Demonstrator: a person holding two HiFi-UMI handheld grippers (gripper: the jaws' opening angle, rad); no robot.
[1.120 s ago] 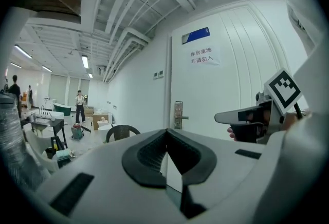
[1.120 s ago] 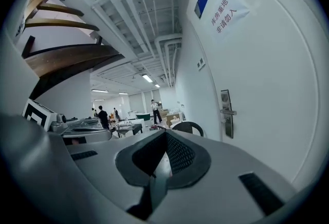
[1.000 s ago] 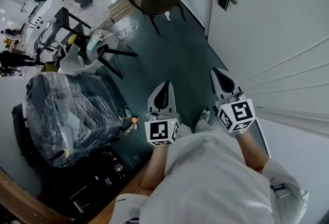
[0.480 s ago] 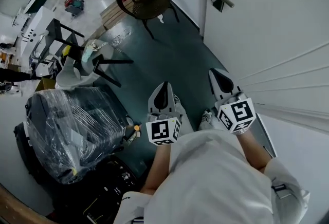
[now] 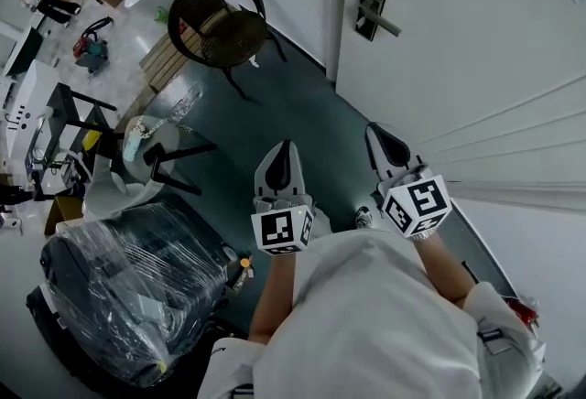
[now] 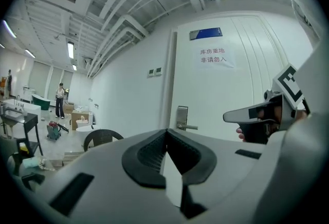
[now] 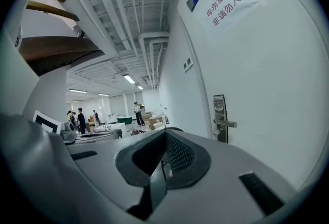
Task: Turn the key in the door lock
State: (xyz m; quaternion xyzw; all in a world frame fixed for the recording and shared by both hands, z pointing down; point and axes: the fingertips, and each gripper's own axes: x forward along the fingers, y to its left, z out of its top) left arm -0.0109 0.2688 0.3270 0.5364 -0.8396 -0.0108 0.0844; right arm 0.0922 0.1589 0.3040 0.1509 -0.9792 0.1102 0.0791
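Head view: the door lock (image 5: 371, 2), a dark upright plate with a lever handle (image 5: 383, 21), sits on the white door (image 5: 476, 49), near the door's left edge. Both tools are held out over the dark floor (image 5: 302, 104), well short of the lock and below it in the frame. The left tool (image 5: 284, 146) lies left of the lock; the right tool (image 5: 374, 128) lies almost straight beneath it, close to the door face. A dark round chair (image 5: 220, 22) stands left of the lock, by the wall.

Left gripper view: the left tool (image 6: 166, 130) has its jaws pressed together with nothing between them. The lock (image 6: 182, 117) shows just above their tips, well apart from them. The right tool (image 6: 255, 113) juts in to the right of the lock, and a paper notice (image 6: 213, 56) hangs higher on the door.

Right gripper view: the right tool (image 7: 165, 132) also has its jaws together, gripping nothing. The lock (image 7: 220, 117) stands to the right of its tips, untouched.
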